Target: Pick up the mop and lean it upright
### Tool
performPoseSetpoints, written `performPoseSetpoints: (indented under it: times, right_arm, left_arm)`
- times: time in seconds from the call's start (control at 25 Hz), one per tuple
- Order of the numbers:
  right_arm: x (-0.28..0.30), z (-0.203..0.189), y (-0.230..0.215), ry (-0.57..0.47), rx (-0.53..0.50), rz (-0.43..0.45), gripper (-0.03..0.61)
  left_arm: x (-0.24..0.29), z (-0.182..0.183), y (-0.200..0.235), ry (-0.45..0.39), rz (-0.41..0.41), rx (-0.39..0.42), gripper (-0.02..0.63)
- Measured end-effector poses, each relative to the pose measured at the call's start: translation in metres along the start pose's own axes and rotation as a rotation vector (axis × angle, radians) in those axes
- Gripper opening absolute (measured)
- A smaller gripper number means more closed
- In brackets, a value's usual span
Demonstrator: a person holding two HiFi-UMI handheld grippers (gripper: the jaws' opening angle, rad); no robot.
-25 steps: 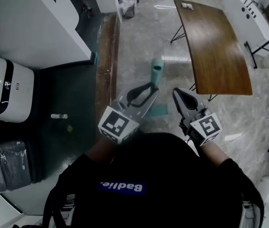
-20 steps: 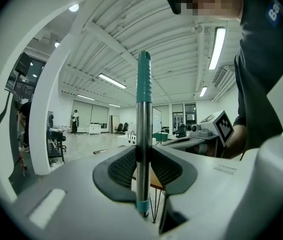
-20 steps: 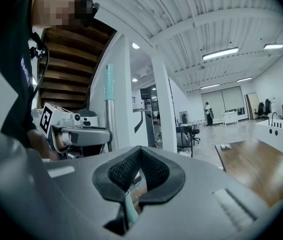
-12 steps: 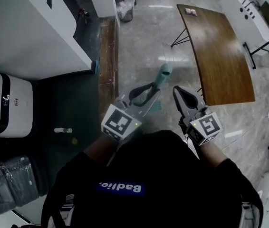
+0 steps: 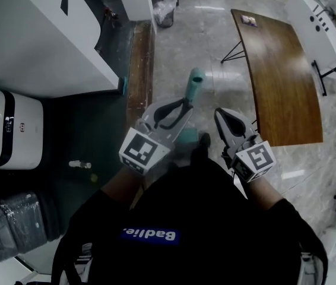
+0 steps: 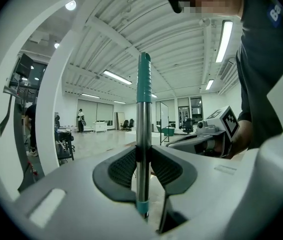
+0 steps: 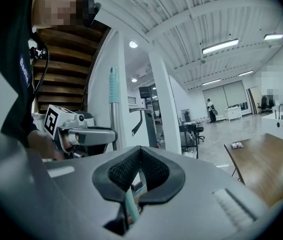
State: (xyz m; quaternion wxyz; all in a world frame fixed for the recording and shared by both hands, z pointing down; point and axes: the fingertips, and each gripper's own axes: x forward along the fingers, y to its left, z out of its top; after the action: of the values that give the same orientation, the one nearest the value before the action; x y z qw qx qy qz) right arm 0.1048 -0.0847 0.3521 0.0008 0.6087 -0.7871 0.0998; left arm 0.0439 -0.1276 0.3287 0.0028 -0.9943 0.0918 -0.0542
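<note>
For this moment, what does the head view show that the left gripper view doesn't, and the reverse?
Only the head view: the white machine and the small bottle on the dark floor at the left. Only the left gripper view: the left gripper with its pads pressed on the mop pole from both sides, and the ceiling lights. Both: the mop with its teal grip, and the right gripper beside it, holding nothing.

One mop (image 5: 195,86), left gripper (image 5: 182,107) plus right gripper (image 5: 220,115) makes two, one wooden counter (image 5: 287,82), and maybe one tiny bottle (image 5: 79,164), kinda blurry tbh.
</note>
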Motion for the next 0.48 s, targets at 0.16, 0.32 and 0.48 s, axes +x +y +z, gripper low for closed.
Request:
performPoseSetpoints:
  times: [0.16,0.32,0.48]
  right_arm:
    - [0.027,0.007,-0.027,0.000,0.007,0.049,0.005]
    - [0.056,0.015,-0.064,-0.002,0.019,0.085,0.005]
    - [0.077,0.015,-0.109,0.005,0.042,0.115,0.005]
  left_arm:
    - [0.025,0.004,0.020,0.011,0.031,-0.011,0.109]
    - [0.058,0.013,0.042,0.016,0.055,-0.033,0.109]
    - [0.098,0.016,0.066,0.035,0.086,-0.047,0.109]
